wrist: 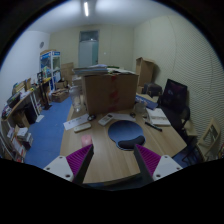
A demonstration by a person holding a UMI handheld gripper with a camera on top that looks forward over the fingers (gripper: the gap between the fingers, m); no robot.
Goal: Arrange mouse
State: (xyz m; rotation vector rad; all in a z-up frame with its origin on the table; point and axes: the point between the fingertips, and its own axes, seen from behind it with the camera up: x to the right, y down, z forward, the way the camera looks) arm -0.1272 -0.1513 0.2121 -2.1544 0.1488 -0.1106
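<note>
I look down on a wooden desk point(105, 150). A round blue mouse pad point(127, 130) lies on it beyond my fingers. A small pale object point(128, 144), apparently the mouse, sits at the pad's near edge, just ahead of my right finger point(148, 160). My gripper point(113, 163) hovers above the desk. It is open, with bare wood between its magenta pads and nothing held.
A large cardboard box point(108, 92) stands at the desk's far side. A dark monitor point(175, 97) and a keyboard point(158, 118) are at the right. White papers point(80, 124) lie at the left. Shelves point(22, 110) line the left wall over blue floor.
</note>
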